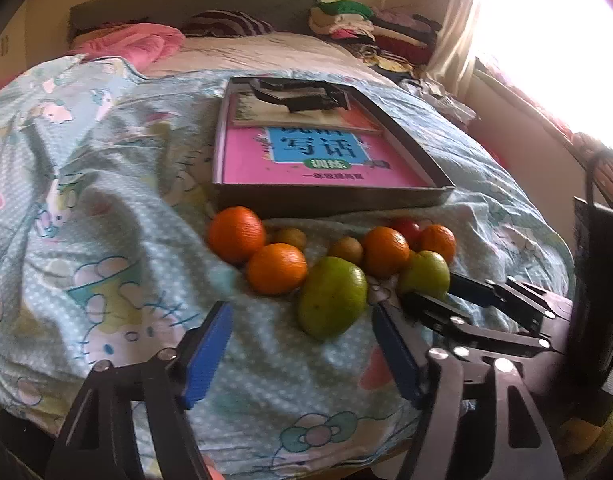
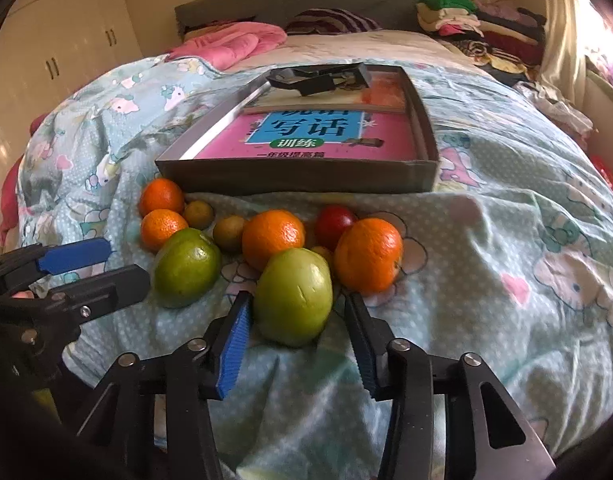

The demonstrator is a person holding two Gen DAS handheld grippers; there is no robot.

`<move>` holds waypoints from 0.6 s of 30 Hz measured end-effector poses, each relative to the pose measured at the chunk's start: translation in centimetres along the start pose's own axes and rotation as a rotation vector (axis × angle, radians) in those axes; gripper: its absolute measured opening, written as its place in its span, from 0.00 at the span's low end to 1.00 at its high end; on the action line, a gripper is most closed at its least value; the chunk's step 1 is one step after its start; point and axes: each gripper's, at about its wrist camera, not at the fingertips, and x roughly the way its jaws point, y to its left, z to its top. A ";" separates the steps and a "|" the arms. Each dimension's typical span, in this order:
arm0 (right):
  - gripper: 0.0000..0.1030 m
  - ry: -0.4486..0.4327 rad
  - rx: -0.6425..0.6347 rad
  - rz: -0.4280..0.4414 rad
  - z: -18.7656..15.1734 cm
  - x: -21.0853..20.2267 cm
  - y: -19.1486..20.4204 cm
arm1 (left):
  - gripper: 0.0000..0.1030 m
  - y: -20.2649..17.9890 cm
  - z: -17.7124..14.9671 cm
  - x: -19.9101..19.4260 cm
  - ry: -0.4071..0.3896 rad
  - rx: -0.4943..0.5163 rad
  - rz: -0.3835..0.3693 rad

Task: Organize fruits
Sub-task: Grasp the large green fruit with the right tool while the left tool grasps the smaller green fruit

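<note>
I have both tools low over the bed point(image 2: 506, 184), which is covered with a pale blue cartoon-print quilt. My right tool point(image 2: 296, 344) is spread wide around a green fruit point(image 2: 293, 300), its blue pads flanking the fruit on either side; I cannot tell whether either pad is touching the skin. My left tool point(image 1: 302, 344) is also wide apart and holds nothing, hovering just short of a second, larger-looking green fruit point(image 1: 332, 298). The fruits lie in a loose cluster on the quilt just in front of a shallow grey box point(image 2: 298, 178): four oranges, including one at the far left point(image 1: 236, 234) and one at the right point(image 2: 368, 255), two small brownish-green fruits point(image 2: 229, 233), and a red fruit point(image 2: 335, 221) near the box wall. Inside the box lies a pink workbook point(image 2: 306, 136) with a blue panel reading "写话", a green label "训练" beneath it, and a line below that starts "一年级提高"; the top line of the title is hidden by another book. A black plastic object point(image 2: 320, 78) sits at the far end of the box.
</note>
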 end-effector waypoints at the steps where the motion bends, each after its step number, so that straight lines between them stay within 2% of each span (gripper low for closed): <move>1: 0.40 0.001 -0.005 0.011 0.1 0.3 0.0 | 0.65 -0.1 0.1 0.3 0.010 0.006 -0.012; 3: 0.39 0.001 -0.010 0.018 0.3 0.7 0.1 | 0.57 -0.4 0.2 0.8 0.022 0.016 -0.017; 9: 0.38 -0.028 -0.036 0.022 0.0 0.3 -0.1 | 0.48 -1.1 0.7 2.4 0.067 0.046 -0.045; 18: 0.38 -0.046 0.010 0.058 -1.0 -1.7 -1.5 | 0.44 -1.9 1.3 4.8 0.126 0.074 -0.008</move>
